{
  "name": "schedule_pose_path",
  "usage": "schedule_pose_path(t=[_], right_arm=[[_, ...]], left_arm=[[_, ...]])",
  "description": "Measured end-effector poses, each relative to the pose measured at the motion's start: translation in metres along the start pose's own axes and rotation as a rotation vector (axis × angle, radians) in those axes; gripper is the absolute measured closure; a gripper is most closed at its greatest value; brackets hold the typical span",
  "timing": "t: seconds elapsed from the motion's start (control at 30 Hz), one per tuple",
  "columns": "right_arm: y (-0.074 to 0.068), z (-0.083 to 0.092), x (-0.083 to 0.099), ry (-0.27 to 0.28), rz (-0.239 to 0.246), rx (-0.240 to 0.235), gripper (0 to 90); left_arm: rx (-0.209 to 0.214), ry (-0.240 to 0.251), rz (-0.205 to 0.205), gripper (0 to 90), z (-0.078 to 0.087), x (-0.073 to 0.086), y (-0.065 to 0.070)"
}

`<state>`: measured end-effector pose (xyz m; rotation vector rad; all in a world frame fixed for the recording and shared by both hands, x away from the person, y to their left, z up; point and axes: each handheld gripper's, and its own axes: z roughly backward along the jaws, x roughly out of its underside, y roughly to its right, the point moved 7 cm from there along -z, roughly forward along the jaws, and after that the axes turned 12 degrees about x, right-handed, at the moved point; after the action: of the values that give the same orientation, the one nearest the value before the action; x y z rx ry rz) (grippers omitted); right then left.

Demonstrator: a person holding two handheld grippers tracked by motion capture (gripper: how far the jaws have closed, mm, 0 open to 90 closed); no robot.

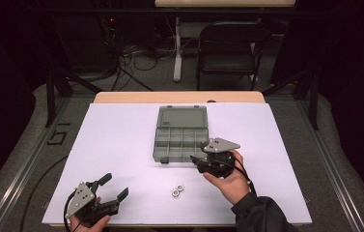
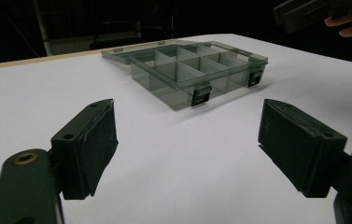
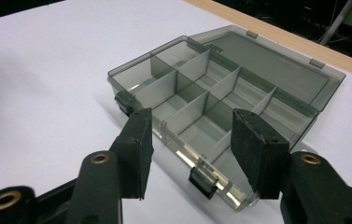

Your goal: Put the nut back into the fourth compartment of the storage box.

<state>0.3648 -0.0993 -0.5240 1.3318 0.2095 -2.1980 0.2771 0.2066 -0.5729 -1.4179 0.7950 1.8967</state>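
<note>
Looks like a lab/studio: dark curtains, cable tangle [image 1: 131,60] on floor, folding chair [image 1: 229,48], white-topped table [image 1: 121,140].

Grey compartment box [image 1: 181,140], lid open, mid-table

High view is sitting above the near edge of the tabletop [image 1: 121,145], looking forward and down, taking in all four edges plus the chair [image 1: 228,48] beyond the far edge. Left gripper view is riding low near the near-left corner, looking out between its own tongs [image 2: 187,149] across the surface toward the compartment box [image 2: 197,72], which is sitting well off. Right gripper view is hanging close over the box's near-right corner, tilting down between its tongs [image 3: 190,154]. All three are sharing the box [image 1: 181,134] [image 3: 220,107].
</note>
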Motion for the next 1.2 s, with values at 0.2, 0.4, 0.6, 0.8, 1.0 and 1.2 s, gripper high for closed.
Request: schedule_pose_path(t=[0.2,0.4,0.6,0.8,1.0,1.2], right_arm=[[-0.013,0.003,0.008,0.016,0.016,-0.027,47.8],[-0.028,0.006,0.013,0.033,0.051,-0.047,47.6],[-0.043,0.007,0.020,0.027,0.063,-0.095,50.3],[-0.053,0.004,0.031,0.003,0.060,-0.125,54.8],[-0.061,0.002,0.038,-0.016,0.060,-0.146,59.5],[-0.071,-0.007,0.051,-0.059,0.056,-0.163,61.3]], left_arm=[[0.000,-0.006,0.005,17.4,0.000,0.001,0.000],[-0.004,-0.007,0.003,16.7,0.000,0.001,-0.001],[-0.008,-0.008,0.006,16.1,0.000,0.001,-0.001],[-0.005,-0.008,0.003,16.2,0.000,0.001,-0.001],[-0.007,-0.010,-0.003,16.2,0.000,0.001,-0.001],[-0.002,-0.009,0.001,16.3,0.000,0.001,0.000]])
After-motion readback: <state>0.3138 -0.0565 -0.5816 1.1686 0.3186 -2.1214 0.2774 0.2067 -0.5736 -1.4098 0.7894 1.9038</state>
